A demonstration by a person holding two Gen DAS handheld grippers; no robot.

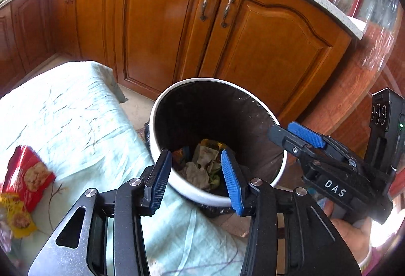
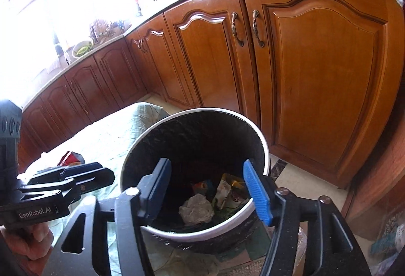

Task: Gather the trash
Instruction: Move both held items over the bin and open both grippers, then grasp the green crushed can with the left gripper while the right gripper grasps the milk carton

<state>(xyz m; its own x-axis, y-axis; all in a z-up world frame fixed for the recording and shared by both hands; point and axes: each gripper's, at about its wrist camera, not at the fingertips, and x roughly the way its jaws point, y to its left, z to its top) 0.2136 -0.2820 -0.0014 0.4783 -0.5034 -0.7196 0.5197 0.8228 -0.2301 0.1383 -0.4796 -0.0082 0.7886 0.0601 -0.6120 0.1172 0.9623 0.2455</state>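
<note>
Right wrist view: crumpled trash in bin, below both grippers' parted, empty jaws.

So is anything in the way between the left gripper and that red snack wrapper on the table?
Nothing visible: the left gripper is open over the bin, and only bare tablecloth lies between it and the red wrapper.

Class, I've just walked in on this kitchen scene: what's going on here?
A person holds a claw in each hand over a bin beside a table with a pale green cloth. The left claw and right claw are both open and empty above the bin's mouth. Crumpled paper and wrappers already lie inside. A red snack packet waits on the table.
</note>
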